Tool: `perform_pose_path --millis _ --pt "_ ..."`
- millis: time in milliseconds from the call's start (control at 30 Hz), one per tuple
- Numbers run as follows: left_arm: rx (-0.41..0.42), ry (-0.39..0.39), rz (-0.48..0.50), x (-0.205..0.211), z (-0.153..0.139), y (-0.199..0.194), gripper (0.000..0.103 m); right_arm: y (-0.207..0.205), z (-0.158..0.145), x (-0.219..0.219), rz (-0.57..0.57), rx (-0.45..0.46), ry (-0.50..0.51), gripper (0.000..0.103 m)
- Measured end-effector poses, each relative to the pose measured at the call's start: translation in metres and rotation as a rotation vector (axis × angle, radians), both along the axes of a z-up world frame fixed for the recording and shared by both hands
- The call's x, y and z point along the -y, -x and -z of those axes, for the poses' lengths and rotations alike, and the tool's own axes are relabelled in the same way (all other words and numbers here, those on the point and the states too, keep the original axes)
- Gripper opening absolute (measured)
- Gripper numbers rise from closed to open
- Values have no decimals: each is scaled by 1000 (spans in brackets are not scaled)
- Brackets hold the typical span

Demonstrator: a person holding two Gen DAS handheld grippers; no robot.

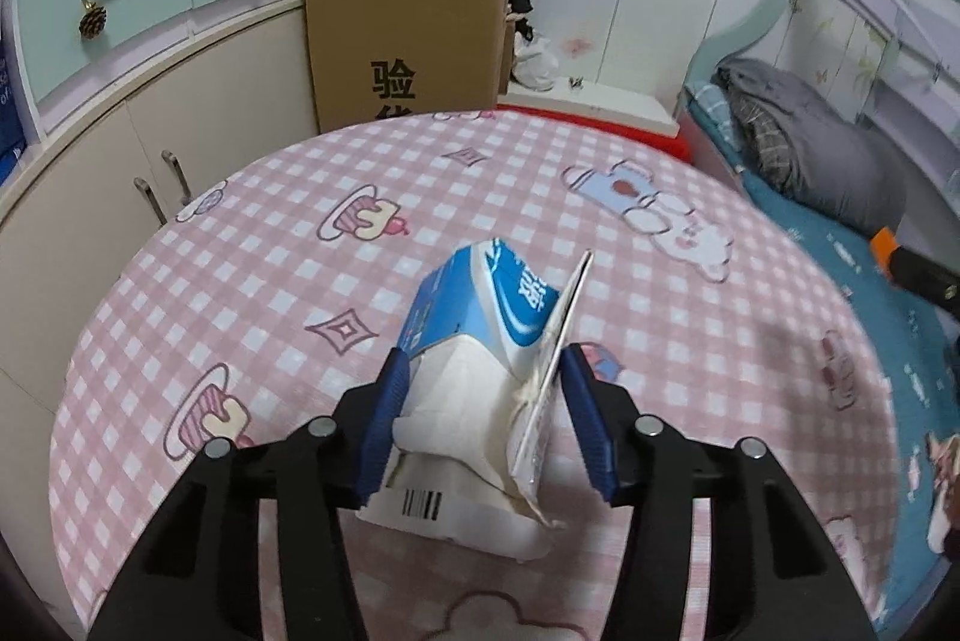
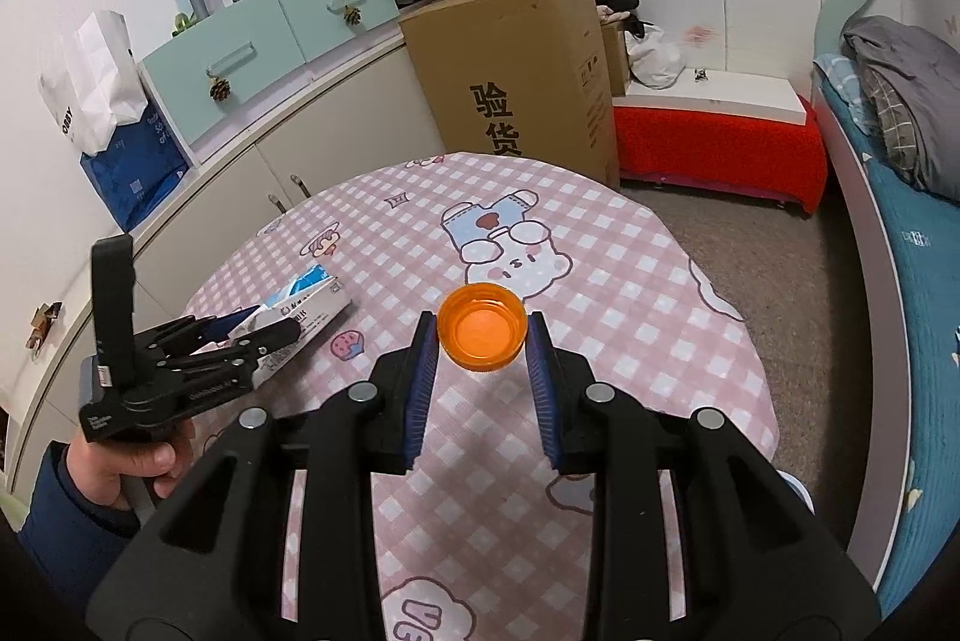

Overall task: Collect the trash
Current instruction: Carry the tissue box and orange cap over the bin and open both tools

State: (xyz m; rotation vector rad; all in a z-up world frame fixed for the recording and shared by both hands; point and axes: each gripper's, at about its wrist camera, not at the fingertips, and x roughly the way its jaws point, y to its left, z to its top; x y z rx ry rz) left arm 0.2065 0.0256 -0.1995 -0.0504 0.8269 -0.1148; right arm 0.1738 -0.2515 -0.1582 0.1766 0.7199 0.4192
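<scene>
From the left wrist, the left gripper [image 1: 486,389] has its jaws around a torn blue-and-white carton [image 1: 480,341]. The left pad presses the carton's side and the right one meets its bent flap, so the carton is clamped. It lies on the table [image 1: 240,281] (pink checked cloth, cartoon bears). A cardboard box [image 1: 408,41] stands beyond the far edge.

From the right wrist, the right gripper [image 2: 483,341] holds an orange bottle cap [image 2: 482,335], open side up, with both blue pads tight on its rim above the table. At left a hand [image 2: 129,467] in a dark sleeve holds the left gripper on the carton near the table's left edge.
</scene>
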Motion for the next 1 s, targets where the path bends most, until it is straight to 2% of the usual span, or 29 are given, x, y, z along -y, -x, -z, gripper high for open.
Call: perform_pose_path --millis 200,333,433,467,500,533,600,767,1000 --pt "13 14 11 10 -7 6 50 4 -3 10 7 10 -13 29" --pt "15 -4 27 16 -6 9 50 8 -3 17 18 11 -18 29" --pt "8 -60 26 24 1 8 55 9 -1 21 21 4 -20 29" --pt "-3 -73 27 26 4 6 59 10 0 21 23 3 -20 29" --pt "-18 -99 24 28 9 3 70 11 1 22 25 1 -20 29" --pt "-21 -110 22 28 11 2 71 11 1 22 26 -1 -22 29" --pt "-29 -117 27 29 17 -2 70 13 2 24 28 -2 -22 29" --pt "-34 -72 41 29 16 -4 57 13 2 28 35 -2 -28 29" --pt "9 -5 55 41 -2 5 56 16 -1 40 55 12 -37 29"
